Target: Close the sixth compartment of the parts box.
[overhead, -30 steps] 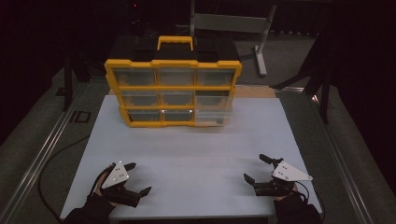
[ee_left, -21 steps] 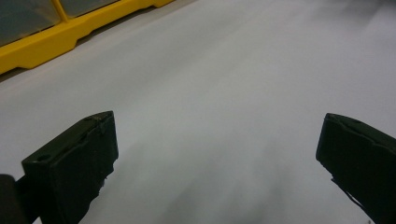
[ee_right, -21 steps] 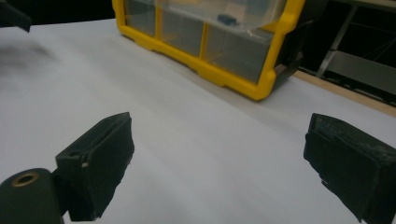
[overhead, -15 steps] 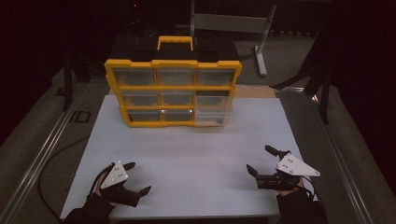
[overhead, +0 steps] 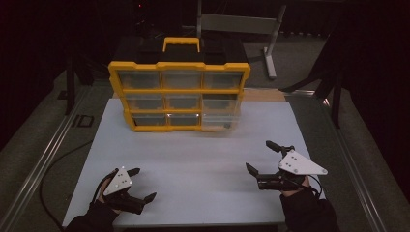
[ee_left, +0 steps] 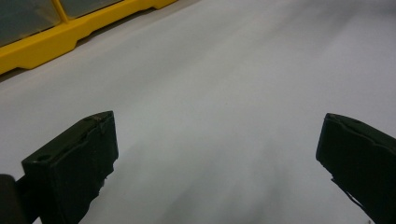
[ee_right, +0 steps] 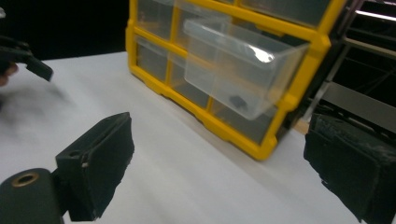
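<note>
Clear plastic, thin-walled and light, the one drawer (ee_right: 243,70) pulled partway out of the yellow organizer (overhead: 179,92) looks the likely thing in hand: it juts from the right column of the cabinet, at the far end of the white desk (overhead: 193,159), with a single small dark item (ee_right: 239,101) lying on its floor. Such a drawer should slide easily and weigh little, but its smooth walls may be slippery and could flex or crack under a hard squeeze; the front lip or the upper rim of its front wall seems the safest place to take hold. The organizer counts nine drawers in three rows of three, under one yellow carrying handle (overhead: 181,43), and stands upright with its face to the person. Well apart from it, near the desk's front edge, two hand-held tools wait: the left tongs (overhead: 140,186) are spread wide over bare desk, holding nothing, and the right tongs (overhead: 263,157) are likewise apart and empty, pointed toward the protruding drawer. Beyond the desk stands one grey metal stand (overhead: 241,24).
</note>
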The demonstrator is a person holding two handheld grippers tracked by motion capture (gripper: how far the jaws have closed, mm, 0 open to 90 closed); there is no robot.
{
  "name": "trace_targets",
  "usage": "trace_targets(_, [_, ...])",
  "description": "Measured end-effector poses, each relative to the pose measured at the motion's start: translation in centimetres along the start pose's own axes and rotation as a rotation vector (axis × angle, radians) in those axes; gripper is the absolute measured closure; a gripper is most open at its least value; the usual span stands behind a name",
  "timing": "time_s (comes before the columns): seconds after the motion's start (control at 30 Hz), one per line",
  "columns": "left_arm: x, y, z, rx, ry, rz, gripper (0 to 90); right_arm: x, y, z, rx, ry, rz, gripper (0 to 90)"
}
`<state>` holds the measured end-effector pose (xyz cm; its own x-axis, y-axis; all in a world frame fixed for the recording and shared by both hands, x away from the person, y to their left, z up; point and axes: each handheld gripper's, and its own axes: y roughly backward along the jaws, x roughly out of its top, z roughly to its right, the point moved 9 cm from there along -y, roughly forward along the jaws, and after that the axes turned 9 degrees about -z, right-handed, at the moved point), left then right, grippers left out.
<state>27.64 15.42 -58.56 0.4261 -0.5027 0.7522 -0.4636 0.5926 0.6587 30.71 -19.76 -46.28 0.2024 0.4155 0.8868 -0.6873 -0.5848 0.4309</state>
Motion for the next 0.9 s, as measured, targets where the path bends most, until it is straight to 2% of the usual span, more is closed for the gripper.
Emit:
trace_targets(0.17, [0.0,0.0,0.0,-0.005,-0.001,0.001,0.0,1.4,-0.7,-0.6,-0.006,0.023,0.008,8.2])
trace_targets(0.4, [0.1,0.1,0.1,-0.006,-0.003,0.004,0.0,2.3,-2.2,-1.7,-0.003,0.031,-0.001,8.2])
trace_targets(0.6, [0.1,0.1,0.1,-0.012,-0.001,0.007,0.0,2.9,-3.2,-2.2,-0.029,0.022,-0.009,8.2])
trace_targets(0.63, [0.1,0.1,0.1,-0.012,-0.002,0.007,0.0,2.9,-3.4,-2.2,-0.043,0.012,-0.014,8.2])
trace_targets(0.7, [0.1,0.1,0.1,-0.009,-0.005,0.008,0.0,3.0,-3.9,-2.4,-0.034,-0.014,-0.013,8.2])
trace_targets(0.77, [0.1,0.1,0.1,-0.013,-0.006,0.012,0.0,3.0,-4.4,-2.5,-0.057,-0.017,-0.011,8.2])
trace_targets(0.9, [0.1,0.1,0.2,-0.015,-0.007,0.008,0.0,2.8,-5.3,-3.1,-0.062,-0.022,-0.019,8.2])
